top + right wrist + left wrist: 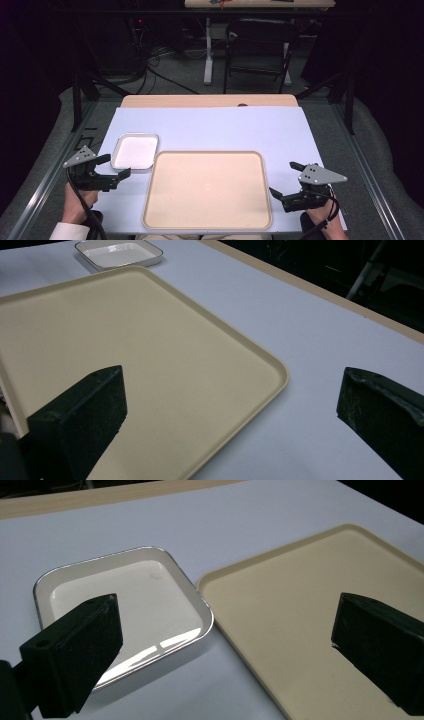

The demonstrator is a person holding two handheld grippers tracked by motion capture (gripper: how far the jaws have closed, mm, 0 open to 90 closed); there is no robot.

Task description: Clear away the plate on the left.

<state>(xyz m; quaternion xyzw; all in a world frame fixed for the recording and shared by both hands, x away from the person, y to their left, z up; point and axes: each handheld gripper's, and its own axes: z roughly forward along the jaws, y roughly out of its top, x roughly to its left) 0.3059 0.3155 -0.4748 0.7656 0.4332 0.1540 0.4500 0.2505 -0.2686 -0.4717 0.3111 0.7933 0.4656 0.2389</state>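
A large beige tray (208, 189) lies empty at the front middle of the table. Just left of it sits a small white square dish (135, 151) with a metal rim, also empty. My left gripper (116, 166) hovers open at the table's left edge, its jaws pointing toward the dish (125, 605) and the tray's corner (300, 620). My right gripper (286, 179) stands open off the tray's right edge, jaws aimed across the tray (125, 350), with the dish (118, 253) far beyond. Nothing is between either pair of jaws.
A pale blue sheet (210, 127) covers the table, with a wooden strip (210, 100) bare along the far edge. Beyond the table stand a black folding chair (257, 50) and a white table leg (208, 50) on a dark floor with cables.
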